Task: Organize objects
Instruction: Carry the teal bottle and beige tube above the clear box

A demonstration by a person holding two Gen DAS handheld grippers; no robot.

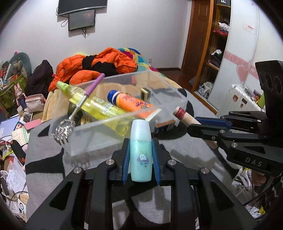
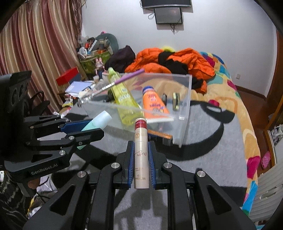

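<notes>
Each camera sits just behind its own tongs and looks forward and down along them across the bed (image 1: 176, 145). The left view faces the clear box (image 1: 123, 109) from close by, the wardrobe (image 1: 212, 53) to its right. The right view sees the same box (image 2: 184, 106), curtains (image 2: 44, 44) to its left. Both share the box, orange jacket (image 1: 79, 65) and wall screen (image 2: 168, 16), and each catches the other tongs at its edge.

Two tubes (image 1: 130, 104) lie in the bin (image 1: 168, 106) — scratcher (image 1: 79, 104) across its rim.
</notes>
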